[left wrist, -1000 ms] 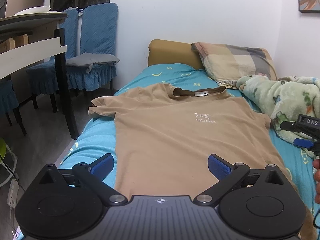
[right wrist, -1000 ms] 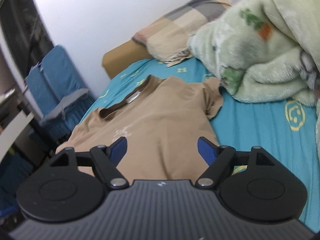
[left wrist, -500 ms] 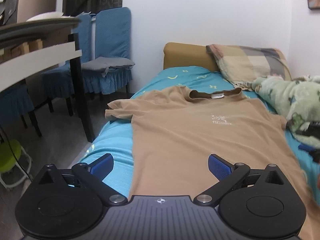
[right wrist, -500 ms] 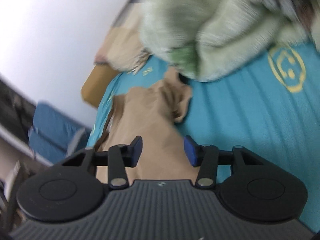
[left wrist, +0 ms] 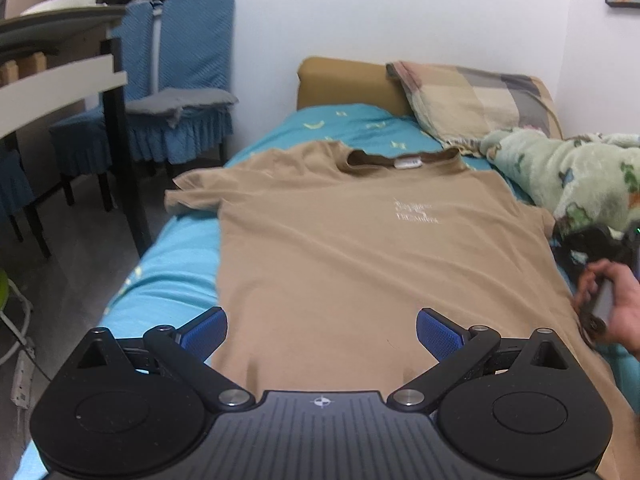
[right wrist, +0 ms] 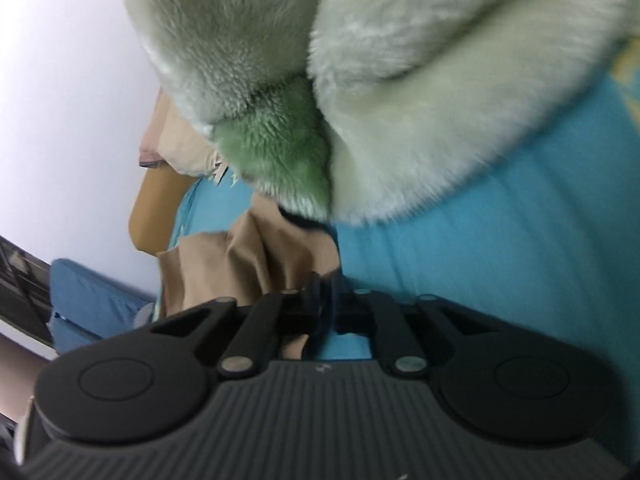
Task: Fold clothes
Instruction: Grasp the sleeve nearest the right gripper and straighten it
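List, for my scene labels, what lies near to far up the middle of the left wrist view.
Open left gripper → tan short-sleeved T-shirt spread flat → teal patterned bedsheet → mustard padded headboard → white wall.

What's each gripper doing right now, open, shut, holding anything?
Left gripper: open, holding nothing, above the tan cotton T-shirt.
Right gripper: jaws just closed, shut at the T-shirt's edge; whether cloth is pinched cannot be told.
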`<state>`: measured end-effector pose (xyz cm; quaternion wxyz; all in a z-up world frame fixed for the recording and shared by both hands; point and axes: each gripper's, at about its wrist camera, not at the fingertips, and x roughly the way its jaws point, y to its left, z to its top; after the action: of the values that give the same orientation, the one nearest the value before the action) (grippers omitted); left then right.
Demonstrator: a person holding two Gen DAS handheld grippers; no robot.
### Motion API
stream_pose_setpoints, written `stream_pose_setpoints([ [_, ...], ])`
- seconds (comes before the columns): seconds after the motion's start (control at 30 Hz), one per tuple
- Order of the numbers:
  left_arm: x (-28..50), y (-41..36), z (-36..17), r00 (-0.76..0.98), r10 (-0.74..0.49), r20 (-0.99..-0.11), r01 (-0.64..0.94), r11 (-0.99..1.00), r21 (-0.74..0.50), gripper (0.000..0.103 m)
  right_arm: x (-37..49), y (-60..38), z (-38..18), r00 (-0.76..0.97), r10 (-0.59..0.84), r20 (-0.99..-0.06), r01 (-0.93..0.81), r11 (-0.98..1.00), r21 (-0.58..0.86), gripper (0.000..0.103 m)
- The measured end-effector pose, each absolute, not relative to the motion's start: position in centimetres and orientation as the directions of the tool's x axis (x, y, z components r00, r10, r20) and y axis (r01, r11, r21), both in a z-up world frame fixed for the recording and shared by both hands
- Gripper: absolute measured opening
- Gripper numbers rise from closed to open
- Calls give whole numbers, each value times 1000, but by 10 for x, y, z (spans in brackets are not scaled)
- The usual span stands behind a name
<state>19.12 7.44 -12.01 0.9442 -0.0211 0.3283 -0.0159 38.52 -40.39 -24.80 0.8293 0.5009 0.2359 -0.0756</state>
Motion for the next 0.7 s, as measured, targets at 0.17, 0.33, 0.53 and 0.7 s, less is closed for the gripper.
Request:
stream_pose_setpoints([
  [0.17, 206, 74, -135, 757, -59, -651, 20, 998, -67, 102, 415, -387, -244, 874, 111, -473, 315, 611, 726, 2],
  [0.33, 214, 79, -138, 745, -55, -665, -16, 995, -100, 102, 410, -381, -227, 902, 57, -427, 296, 637, 711, 4],
  [0.53, 206, 91, -116, 783, -47, -621, -67, 985, -159, 102, 385, -377, -160, 957, -66, -281, 241, 720, 651, 4],
  [0.7, 196, 99, -87, 833, -35, -552, -93, 975, -202, 102, 383, -346, -96, 974, -68, -216, 161, 881, 445, 4],
])
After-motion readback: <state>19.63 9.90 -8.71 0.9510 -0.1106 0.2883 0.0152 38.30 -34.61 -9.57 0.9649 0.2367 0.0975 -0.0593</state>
